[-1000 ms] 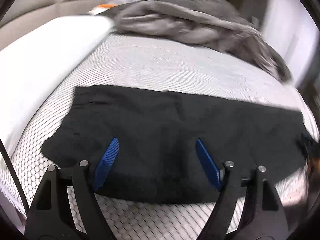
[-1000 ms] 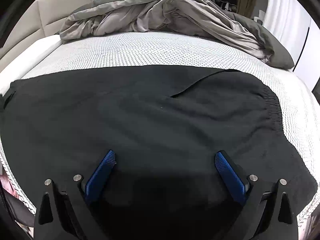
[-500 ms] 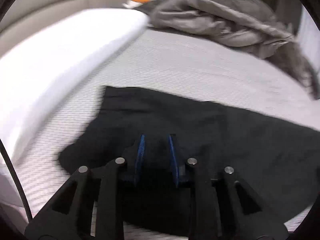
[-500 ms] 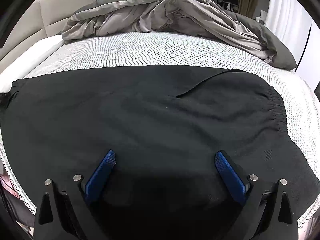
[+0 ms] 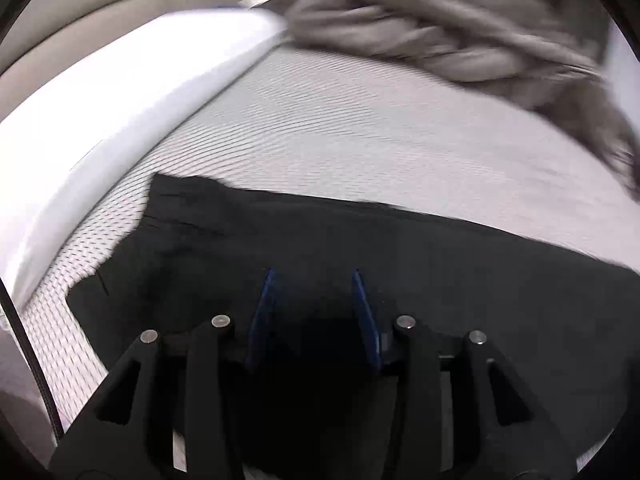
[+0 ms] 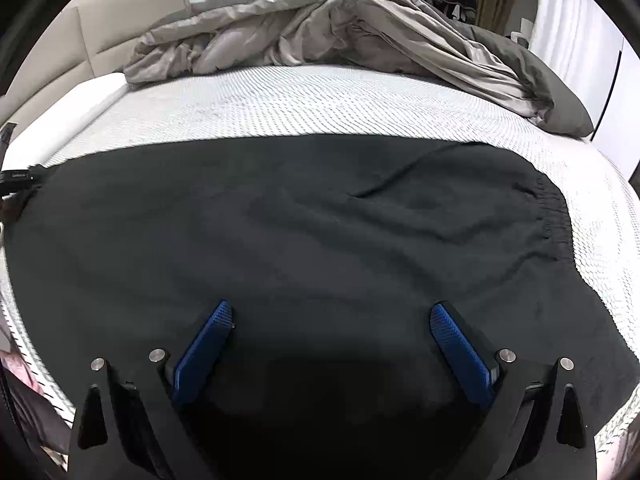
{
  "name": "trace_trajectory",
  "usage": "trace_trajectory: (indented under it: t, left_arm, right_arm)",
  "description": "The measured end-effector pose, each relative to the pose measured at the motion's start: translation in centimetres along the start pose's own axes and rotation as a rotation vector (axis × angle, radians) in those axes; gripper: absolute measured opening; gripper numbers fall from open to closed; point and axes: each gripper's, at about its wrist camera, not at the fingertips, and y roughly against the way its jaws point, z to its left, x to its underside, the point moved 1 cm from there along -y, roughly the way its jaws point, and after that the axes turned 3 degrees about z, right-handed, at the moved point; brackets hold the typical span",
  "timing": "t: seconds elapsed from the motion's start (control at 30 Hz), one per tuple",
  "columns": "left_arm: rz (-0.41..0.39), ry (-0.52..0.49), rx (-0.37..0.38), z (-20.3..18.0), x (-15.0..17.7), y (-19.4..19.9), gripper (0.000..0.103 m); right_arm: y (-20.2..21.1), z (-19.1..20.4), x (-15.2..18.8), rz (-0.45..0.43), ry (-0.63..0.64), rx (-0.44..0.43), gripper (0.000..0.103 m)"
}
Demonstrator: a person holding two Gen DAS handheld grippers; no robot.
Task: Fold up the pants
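Note:
Black pants (image 6: 320,220) lie flat across the bed, with the elastic waistband (image 6: 554,208) at the right. In the left wrist view their leg end (image 5: 172,216) reaches toward the white bolster. My left gripper (image 5: 313,272) hovers low over that leg end. Its jaws stand a narrow gap apart and are opening, and dark cloth shows between the pads without being pinched. My right gripper (image 6: 331,306) is wide open over the middle of the pants, near their front edge, and holds nothing.
A crumpled grey duvet (image 6: 360,32) is heaped at the far side of the bed. A white bolster (image 5: 120,92) runs along the left, with a beige padded headboard (image 6: 60,56) behind it. The mesh-patterned mattress cover (image 6: 280,104) lies bare between pants and duvet.
The left gripper's jaws went from wide open to nearly together, then parted a little. It also shifted sideways over the leg end. The right gripper kept still.

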Motion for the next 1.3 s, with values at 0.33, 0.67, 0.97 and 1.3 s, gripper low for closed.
trace_trajectory:
  t: [0.33, 0.67, 0.97, 1.3]
  left_arm:
    - [0.075, -0.412, 0.385, -21.6, 11.0, 2.6, 0.086]
    - [0.036, -0.424, 0.323, -24.4, 11.5, 0.9, 0.102]
    - [0.014, -0.564, 0.432, -29.1, 12.5, 3.7, 0.095]
    - [0.038, -0.542, 0.411, -25.9, 12.8, 2.7, 0.102]
  right_arm:
    - [0.3, 7.7, 1.2, -0.009, 0.163, -0.149, 0.101]
    - [2.3, -3.3, 3.2, -0.011, 0.057, 0.183, 0.101]
    - [2.4, 2.1, 2.4, -0.047, 0.112, -0.019, 0.101]
    - [2.7, -5.5, 3.8, -0.012, 0.065, 0.274, 0.101]
